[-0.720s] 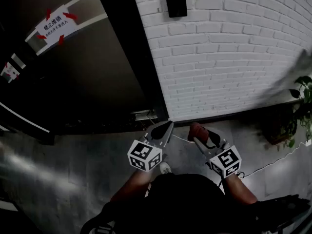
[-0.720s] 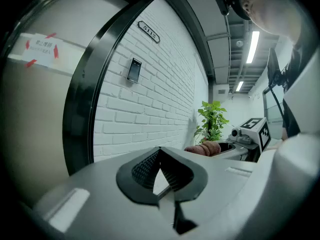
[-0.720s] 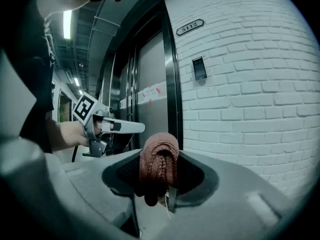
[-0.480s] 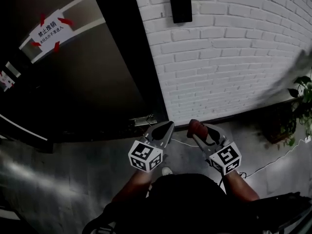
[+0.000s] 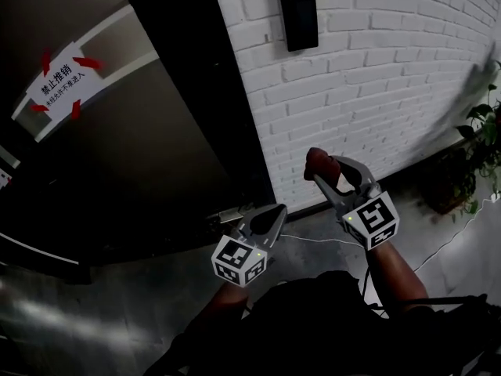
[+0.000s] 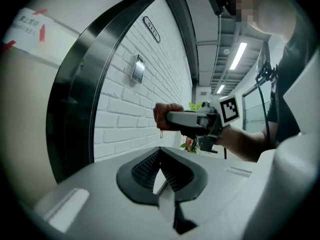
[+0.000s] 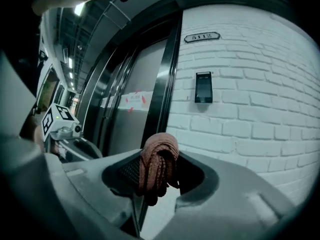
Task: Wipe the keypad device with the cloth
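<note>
The keypad device (image 5: 298, 16) is a black upright panel high on the white brick wall; it also shows as the keypad (image 7: 203, 87) and the keypad (image 6: 137, 69). My right gripper (image 5: 319, 163) is raised in front of the wall, well below the keypad, shut on a bunched reddish-brown cloth (image 5: 316, 161). Between its jaws the cloth (image 7: 158, 165) hangs in folds. My left gripper (image 5: 274, 211) sits lower and to the left, shut with nothing in it. From the left gripper view, the right gripper (image 6: 192, 119) and cloth (image 6: 162, 116) show ahead.
A dark metal door (image 5: 141, 147) with a red-and-white notice (image 5: 59, 81) stands left of the wall, behind a black frame (image 5: 211, 108). A room number plate (image 7: 201, 36) is above the keypad. A potted plant (image 5: 479, 143) stands at right. A thin cable (image 5: 462, 229) lies on the grey floor.
My right gripper has risen with the cloth, up along the brick wall. The left gripper stayed low. The head view has tilted, bringing the whole keypad into view.
</note>
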`<state>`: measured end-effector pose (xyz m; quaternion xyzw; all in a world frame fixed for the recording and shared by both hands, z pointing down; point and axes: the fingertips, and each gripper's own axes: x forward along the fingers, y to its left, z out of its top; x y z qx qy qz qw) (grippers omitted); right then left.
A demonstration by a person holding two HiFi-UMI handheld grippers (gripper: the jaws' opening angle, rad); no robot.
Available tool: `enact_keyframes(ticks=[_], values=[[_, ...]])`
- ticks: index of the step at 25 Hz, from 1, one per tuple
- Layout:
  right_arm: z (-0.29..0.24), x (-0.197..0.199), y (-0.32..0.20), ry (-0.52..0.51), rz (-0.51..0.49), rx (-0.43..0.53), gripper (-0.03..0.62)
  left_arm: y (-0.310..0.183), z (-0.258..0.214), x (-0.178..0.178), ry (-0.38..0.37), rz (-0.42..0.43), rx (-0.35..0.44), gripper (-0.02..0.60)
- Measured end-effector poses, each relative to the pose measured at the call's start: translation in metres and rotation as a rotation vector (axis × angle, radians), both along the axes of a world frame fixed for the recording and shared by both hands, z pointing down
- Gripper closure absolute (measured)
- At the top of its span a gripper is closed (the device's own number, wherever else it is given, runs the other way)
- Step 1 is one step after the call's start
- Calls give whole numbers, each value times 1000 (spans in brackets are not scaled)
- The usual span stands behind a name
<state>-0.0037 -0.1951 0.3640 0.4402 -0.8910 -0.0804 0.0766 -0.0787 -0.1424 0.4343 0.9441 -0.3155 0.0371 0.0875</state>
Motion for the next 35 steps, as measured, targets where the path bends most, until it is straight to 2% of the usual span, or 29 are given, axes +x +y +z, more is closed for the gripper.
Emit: enact_keyframes(ticks=[5,10,20,29,35], values=[[-55,6,-42,19,66,117,439,-5,-1,-6,9,32,-4,566],[-129,8,-78,17,67,241,439,-10,0,-2,1,32,-2,566],[-234,22,-131,42,25,444,439,-36,1,0,39,-138,-8,566],[-304,19,-147,96,31,640,439,-47,3,-1,26,-263,-3,566],[-318,12,-163,67,60,642,439,-48,2,-1,17,-283,-4,566]])
